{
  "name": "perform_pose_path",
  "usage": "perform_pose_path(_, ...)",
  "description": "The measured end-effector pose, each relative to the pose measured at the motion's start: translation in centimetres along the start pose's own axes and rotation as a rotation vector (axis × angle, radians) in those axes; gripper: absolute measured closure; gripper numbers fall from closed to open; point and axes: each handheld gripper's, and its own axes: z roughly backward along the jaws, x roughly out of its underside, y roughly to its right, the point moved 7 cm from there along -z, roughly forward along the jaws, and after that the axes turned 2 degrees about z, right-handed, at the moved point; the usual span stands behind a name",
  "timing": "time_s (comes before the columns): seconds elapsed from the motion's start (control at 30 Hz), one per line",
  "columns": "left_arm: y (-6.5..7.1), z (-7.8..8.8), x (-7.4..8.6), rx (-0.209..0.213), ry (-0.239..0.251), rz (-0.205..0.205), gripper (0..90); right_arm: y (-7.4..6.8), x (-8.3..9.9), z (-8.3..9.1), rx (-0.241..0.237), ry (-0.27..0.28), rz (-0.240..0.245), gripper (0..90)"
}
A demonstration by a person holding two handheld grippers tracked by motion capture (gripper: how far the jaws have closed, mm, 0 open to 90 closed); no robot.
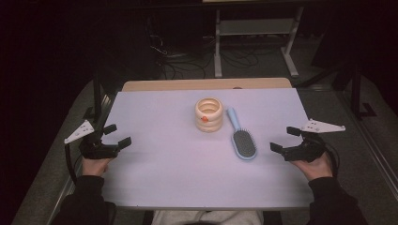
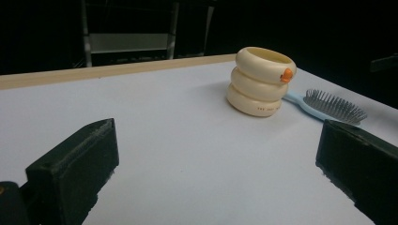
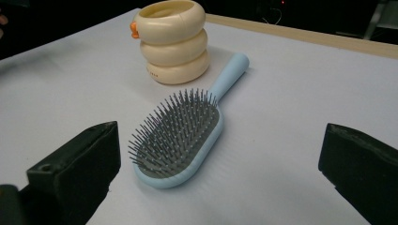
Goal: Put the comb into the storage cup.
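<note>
Pale table point(image 1: 164, 164), high view: left gripper point(image 1: 114, 137) and right gripper point(image 1: 284, 139) rest at opposite edges — jaws spread, empty. Left gripper view: cream ringed cup point(image 2: 261, 80) upright. Right gripper view: blue hairbrush point(image 3: 184, 132) bristles-up — handle beside the cup.

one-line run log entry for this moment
left gripper: open, empty | right gripper: open, empty | hairbrush: bristles up, beside ringed cup

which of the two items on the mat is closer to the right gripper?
The blue hairbrush. It lies bristles-up just left of the open right gripper, while the cream ringed cup stands farther back, beside the brush's handle.
</note>
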Motion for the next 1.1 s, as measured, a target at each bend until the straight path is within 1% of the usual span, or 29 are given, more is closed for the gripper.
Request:
perform_pose_path(0.2,0.1,0.0,0.0,0.0,-0.005,-0.014,0.0,-0.2,-0.2,0.4,-0.003,0.015,0.0,0.0)
perform_pose_path(0.5,0.1,0.0,0.0,-0.002,-0.006,-0.013,0.0,-0.4,-0.4,0.4,-0.009,0.019,0.009,0.0)
perform_pose_path(0.7,0.3,0.0,0.1,-0.002,-0.011,-0.018,0.0,-0.5,-0.5,0.3,-0.009,0.011,0.013,0.0)
perform_pose_path(0.77,0.3,0.0,0.1,-0.003,-0.01,-0.015,0.0,-0.7,-0.7,0.2,-0.016,0.003,0.021,0.0)
perform_pose_path(0.87,0.4,0.1,0.1,-0.006,-0.005,-0.016,0.0,-1.3,-0.9,0.2,-0.022,-0.009,0.046,0.0)
perform_pose_path(0.97,0.4,0.1,0.0,-0.009,0.001,-0.014,0.0,-1.4,-1.1,0.1,-0.027,-0.015,0.045,0.0)
perform_pose_path(1.1,0.6,0.2,0.1,-0.009,0.0,-0.016,0.0,-1.7,-1.7,0.0,-0.037,-0.023,0.056,0.0)
